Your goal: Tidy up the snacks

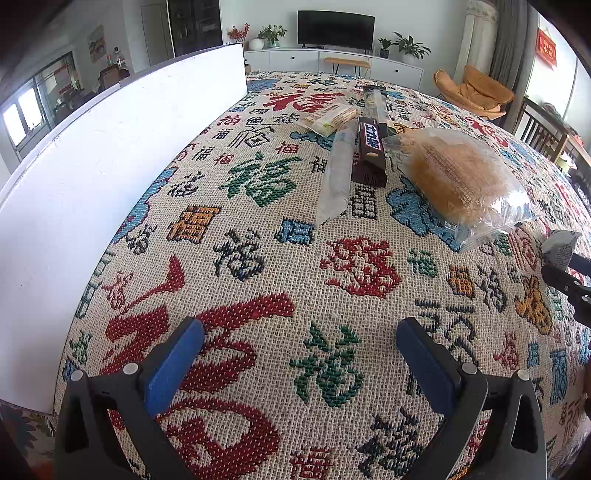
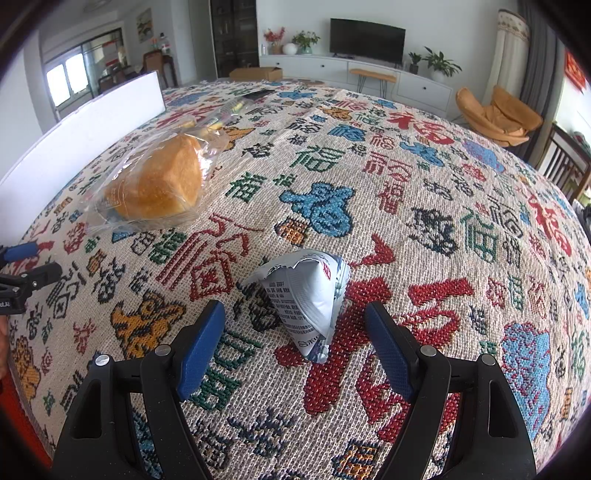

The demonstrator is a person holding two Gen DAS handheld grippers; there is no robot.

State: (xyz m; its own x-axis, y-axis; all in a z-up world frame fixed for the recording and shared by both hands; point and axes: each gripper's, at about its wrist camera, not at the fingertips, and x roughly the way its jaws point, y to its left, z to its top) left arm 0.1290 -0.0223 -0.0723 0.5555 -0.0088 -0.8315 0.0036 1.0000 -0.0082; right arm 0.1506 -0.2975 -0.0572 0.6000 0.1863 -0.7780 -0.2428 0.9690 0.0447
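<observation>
Snacks are lying scattered on a patterned woven cloth covering the table. In the left wrist view, the left gripper is hovering with its blue pads spread wide, grasping nothing, only bare cloth between them. A white board is standing along the left side, and a television is sitting on a white cabinet at the far wall. Well ahead of the gripper, a bagged bread loaf is resting on the cloth, with a brown chocolate bar, a clear tube packet just beside it, and a pale wafer packet farther back. In the right wrist view, the right gripper is standing released, jaws wide apart, with a white triangular packet sitting on the cloth between the pads, apparently touching neither. The bread loaf is lying well off to the upper left, near the white board. An orange chair is standing by the far curtains.
</observation>
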